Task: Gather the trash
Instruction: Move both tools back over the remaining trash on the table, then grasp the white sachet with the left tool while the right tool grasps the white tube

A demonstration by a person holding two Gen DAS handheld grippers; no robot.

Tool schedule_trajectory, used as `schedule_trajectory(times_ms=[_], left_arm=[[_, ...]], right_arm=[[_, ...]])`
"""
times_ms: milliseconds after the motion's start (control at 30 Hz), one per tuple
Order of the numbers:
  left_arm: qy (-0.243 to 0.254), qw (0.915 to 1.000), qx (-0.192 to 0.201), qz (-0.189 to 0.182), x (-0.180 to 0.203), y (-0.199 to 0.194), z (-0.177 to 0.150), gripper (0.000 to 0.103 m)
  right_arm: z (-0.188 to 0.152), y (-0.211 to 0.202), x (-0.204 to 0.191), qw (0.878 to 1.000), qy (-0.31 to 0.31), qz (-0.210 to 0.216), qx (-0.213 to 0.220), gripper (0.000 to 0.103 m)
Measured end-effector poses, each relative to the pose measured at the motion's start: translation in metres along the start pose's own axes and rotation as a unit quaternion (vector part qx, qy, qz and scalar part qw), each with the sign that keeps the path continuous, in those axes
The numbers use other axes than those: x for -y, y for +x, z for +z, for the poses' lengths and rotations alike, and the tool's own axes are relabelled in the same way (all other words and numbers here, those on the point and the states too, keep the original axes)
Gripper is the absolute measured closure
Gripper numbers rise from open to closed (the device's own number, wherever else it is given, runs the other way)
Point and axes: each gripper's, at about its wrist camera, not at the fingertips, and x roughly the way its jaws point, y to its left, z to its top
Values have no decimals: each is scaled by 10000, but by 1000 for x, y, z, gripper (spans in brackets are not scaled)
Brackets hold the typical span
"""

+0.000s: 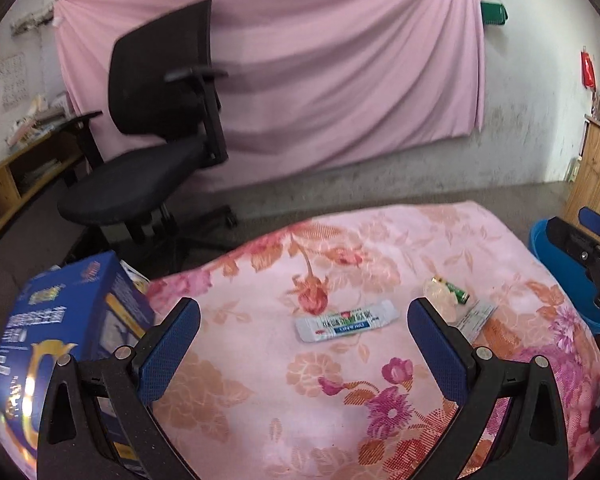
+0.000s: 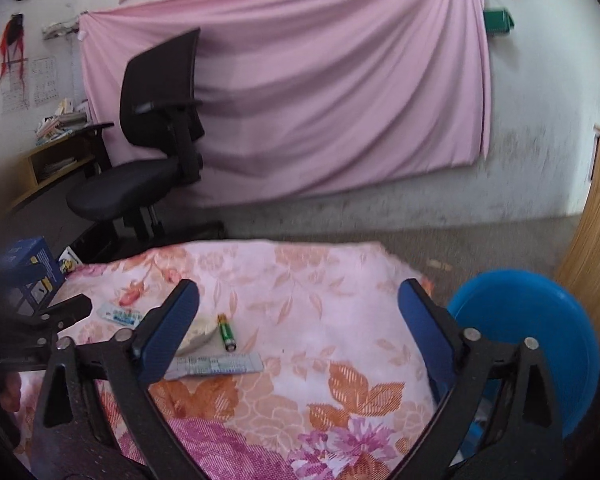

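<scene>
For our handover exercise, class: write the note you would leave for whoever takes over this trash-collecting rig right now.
Left tongs: open, empty, above the floral pink cloth, facing the white printed wrapper.
Right tongs: open, empty, beside the round blue plastic bin.
On the cloth: the white wrapper, a green cylindrical battery, a crumpled clear plastic piece and a flat grey printed wrapper. A blue cardboard box stands at the cloth's left edge.
Done: nothing visibly collected; the bin's inside is not shown.
Left: pick up each piece, probably into the bin.

Floral cloth bears a wrapper, battery and paper strip.
</scene>
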Motion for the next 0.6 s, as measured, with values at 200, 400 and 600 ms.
schedule_trajectory(times_ms=[200, 400, 600], left_arm=[[-299, 9982, -506, 126, -8, 38, 11, 9], [-640, 9921, -1031, -327, -19, 68, 13, 38], [-326, 9864, -1301, -946, -15, 67, 4, 55]], right_arm=[[-5, 26, 4, 9969, 145, 199, -752, 0], [-7, 35, 7, 9936, 233, 326, -1059, 0], [-12, 44, 12, 9886, 416, 434, -1379, 0]])
